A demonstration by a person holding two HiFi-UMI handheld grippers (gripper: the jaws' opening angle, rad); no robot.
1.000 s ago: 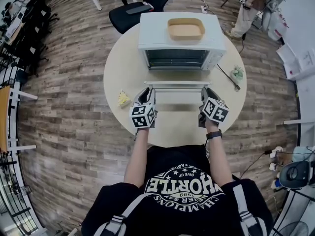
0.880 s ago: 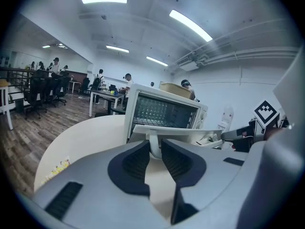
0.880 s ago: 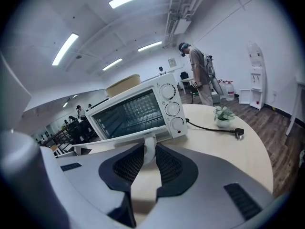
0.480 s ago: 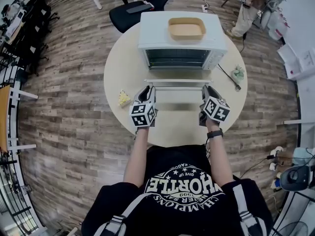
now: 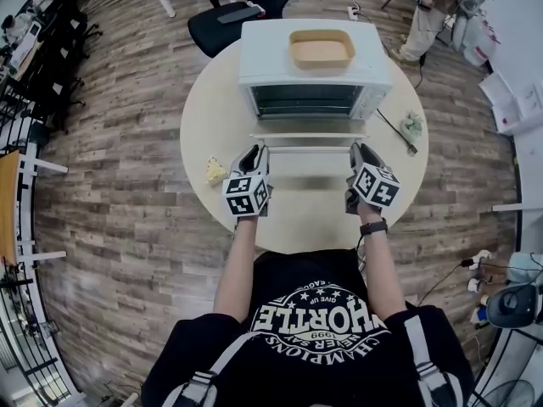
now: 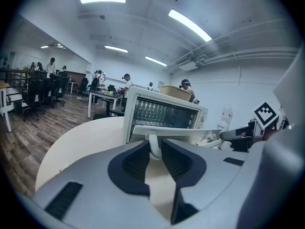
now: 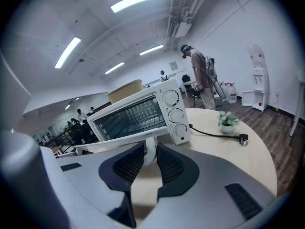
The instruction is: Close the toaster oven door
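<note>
The round cream table [image 5: 212, 125] bears a white toaster oven [image 5: 265, 58], small potted plant [image 5: 412, 125], black cord [image 5: 394, 132] and yellow lump [image 5: 214, 171].

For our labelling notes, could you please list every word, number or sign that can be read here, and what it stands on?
"HORTLE": upside down on the person's black T-shirt, start unclear.
"1999": same print.
"CHAMPIONS", "GIVE UP": same print, small.
On the toaster oven dials: markings too small to read.
On the left gripper and right gripper: square markers only, no letters.

I see a potted plant [image 7: 228, 120] near a black plug [image 7: 242, 138] on the round table [image 5: 204, 117], a yellow lump [image 5: 213, 171] opposite.
</note>
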